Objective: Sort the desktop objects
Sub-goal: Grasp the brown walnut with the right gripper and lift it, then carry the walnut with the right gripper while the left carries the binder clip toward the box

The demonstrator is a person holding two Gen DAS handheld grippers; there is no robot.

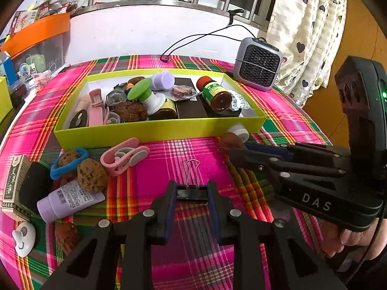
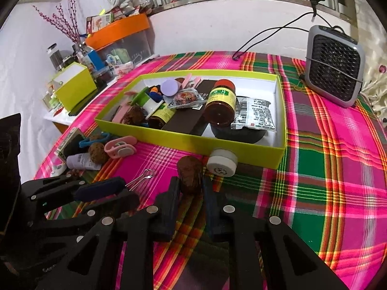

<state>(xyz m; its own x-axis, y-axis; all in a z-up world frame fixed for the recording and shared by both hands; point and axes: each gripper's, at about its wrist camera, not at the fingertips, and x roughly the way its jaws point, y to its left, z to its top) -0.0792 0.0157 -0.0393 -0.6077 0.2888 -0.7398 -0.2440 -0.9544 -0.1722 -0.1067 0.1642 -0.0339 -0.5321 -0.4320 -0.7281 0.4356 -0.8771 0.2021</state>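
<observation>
The counter wears a glossy plaid cloth (image 2: 338,169) of pink, green and orange. At its far right corner stands a small grey fan heater with a black honeycomb grille (image 2: 335,66), upright; a thin black cable (image 2: 271,35) runs from beside it along the white wall up to the metal window ledge (image 1: 145,2). A cream curtain printed with hearts (image 1: 307,29) hangs to the right of it. Off the counter's left side, a clear storage bin with an orange lid (image 2: 121,32) sits against the wall, with dried pink-budded twigs (image 2: 65,21) rising near it.
</observation>
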